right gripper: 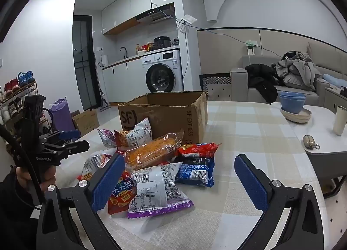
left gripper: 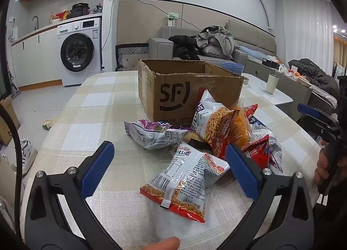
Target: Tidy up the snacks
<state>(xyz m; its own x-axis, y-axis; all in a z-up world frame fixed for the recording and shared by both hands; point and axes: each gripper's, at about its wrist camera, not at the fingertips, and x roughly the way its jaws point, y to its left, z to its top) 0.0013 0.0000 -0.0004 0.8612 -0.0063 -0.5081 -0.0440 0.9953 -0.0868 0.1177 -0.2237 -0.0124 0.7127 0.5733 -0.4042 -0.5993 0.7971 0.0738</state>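
Observation:
Several snack bags lie in a heap on the checked tablecloth in front of an open cardboard box [left gripper: 184, 91] [right gripper: 171, 115]. My left gripper [left gripper: 171, 167] is open above a white and red noodle-snack bag [left gripper: 186, 182]; nothing is between its pads. A purple-trimmed white bag [left gripper: 156, 134] lies left of the heap and an orange stick-snack bag [left gripper: 225, 130] leans on the box. My right gripper [right gripper: 180, 178] is open over a white bag with a purple edge [right gripper: 156, 191]. A blue bag [right gripper: 195, 171], a red bag [right gripper: 198, 149] and a clear orange bag [right gripper: 151, 150] lie beyond it.
Blue bowls on a plate [right gripper: 292, 104], a cream cup [right gripper: 340, 120] and a small pouch [right gripper: 309, 141] stand on the white table to the right. A sofa with piled clothes [left gripper: 212, 41] is behind. A shoe rack [right gripper: 19, 89] and washing machine [left gripper: 79, 52] stand at the left.

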